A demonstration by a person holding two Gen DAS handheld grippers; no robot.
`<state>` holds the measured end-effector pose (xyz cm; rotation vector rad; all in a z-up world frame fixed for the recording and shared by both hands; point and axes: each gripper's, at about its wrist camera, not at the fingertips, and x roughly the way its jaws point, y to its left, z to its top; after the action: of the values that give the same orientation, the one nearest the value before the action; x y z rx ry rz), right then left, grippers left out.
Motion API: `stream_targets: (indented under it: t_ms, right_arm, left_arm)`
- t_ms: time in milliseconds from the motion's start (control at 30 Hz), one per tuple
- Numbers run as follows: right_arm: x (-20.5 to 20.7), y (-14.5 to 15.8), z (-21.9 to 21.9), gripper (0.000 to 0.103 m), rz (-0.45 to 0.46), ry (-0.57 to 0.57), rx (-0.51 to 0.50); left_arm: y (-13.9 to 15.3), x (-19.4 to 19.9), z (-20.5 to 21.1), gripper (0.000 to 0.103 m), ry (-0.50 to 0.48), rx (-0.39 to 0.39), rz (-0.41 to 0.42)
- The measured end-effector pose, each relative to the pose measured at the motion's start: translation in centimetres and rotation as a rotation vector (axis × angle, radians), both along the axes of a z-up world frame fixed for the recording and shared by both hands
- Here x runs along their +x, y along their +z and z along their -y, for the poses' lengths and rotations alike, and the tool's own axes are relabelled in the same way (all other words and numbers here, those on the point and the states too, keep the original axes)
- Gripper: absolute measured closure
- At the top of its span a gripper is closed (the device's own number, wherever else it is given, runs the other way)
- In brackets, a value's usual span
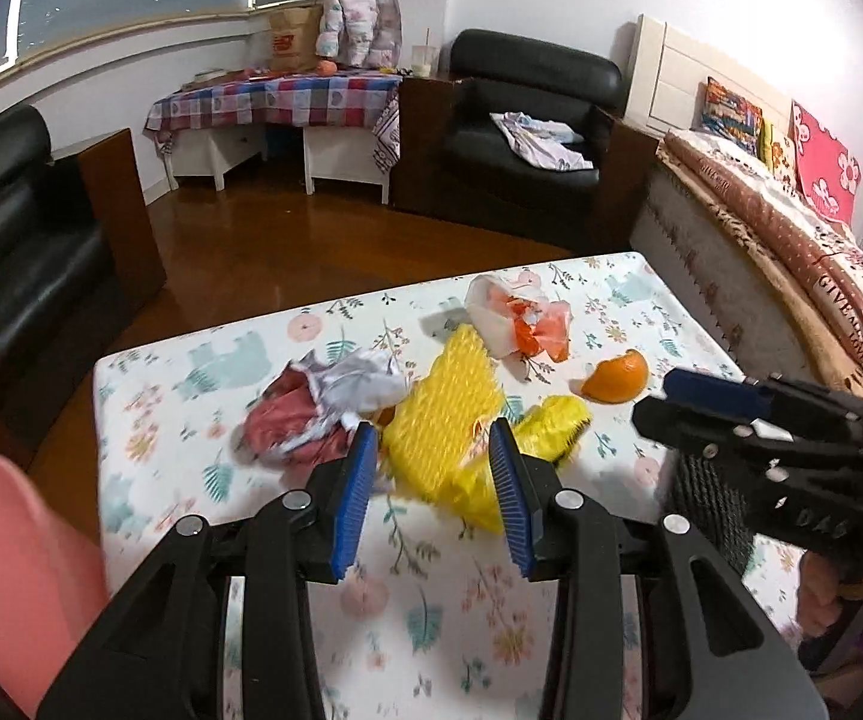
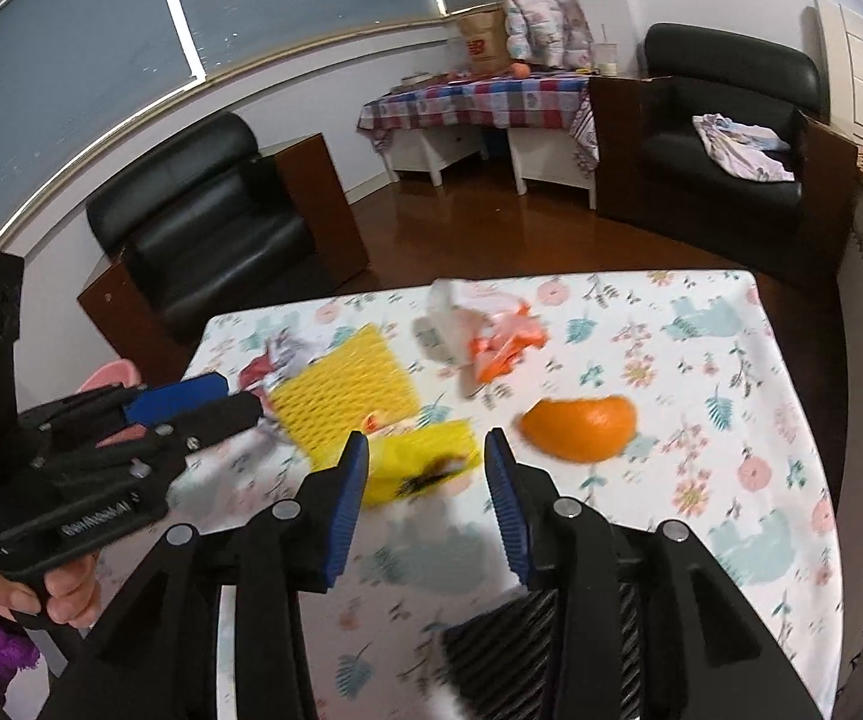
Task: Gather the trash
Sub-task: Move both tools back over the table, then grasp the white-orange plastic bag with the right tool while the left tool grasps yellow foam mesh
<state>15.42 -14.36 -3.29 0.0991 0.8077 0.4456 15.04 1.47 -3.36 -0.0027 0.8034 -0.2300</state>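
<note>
i hold the left gripper (image 1: pixel 434 450) and right gripper (image 2: pixel 425 462) jaws apart, gripping nothing, above the yellow foam net (image 1: pixel 443 414). left of that net lies crumpled paper (image 1: pixel 335 402); right of it, an orange peel (image 1: pixel 617 381).

The tablecloth (image 1: pixel 431 630) is white with a pattern of pink flowers and pale green leaves. On it lie yellow foam netting (image 1: pixel 443 420), an orange peel (image 1: pixel 617 381), crumpled red and white paper (image 1: pixel 323 414) and an orange and white plastic bag (image 1: pixel 521 321). The gripper pads (image 1: pixel 353 504) are blue. The armchair (image 1: pixel 527 126) is black.
</note>
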Motion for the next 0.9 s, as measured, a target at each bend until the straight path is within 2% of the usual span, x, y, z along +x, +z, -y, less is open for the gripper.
stream_targets:
  t_ms: [167,500,533,600,667,900]
  right_arm:
    - [2.7,0.0,0.6,0.059,-0.007,-0.015,0.007]
    - [8.4,-1.4,0.1,0.058,-0.068,-0.049,-0.005]
    - [8.8,-1.6,0.1,0.058,-0.076,-0.051,0.001]
    - [9.8,-2.0,-0.1,0.058,-0.097,-0.055,0.011]
    - [10.6,-2.4,-0.3,0.058,-0.11,-0.058,0.011]
    - [12.5,-4.3,-1.3,0.058,-0.148,-0.092,-0.051]
  left_arm:
    - [-1.4,2.0,0.1,0.064,0.006,0.029,-0.013]
    - [-3.4,2.5,0.9,0.065,-0.018,0.024,-0.039]
    - [-3.4,2.4,1.0,0.066,-0.023,0.025,-0.035]
    - [-3.6,2.1,1.2,0.086,-0.034,0.032,-0.027]
    - [-3.5,1.9,1.1,0.093,-0.037,0.012,-0.026]
    - [-1.9,0.6,0.8,0.094,-0.036,-0.052,0.003]
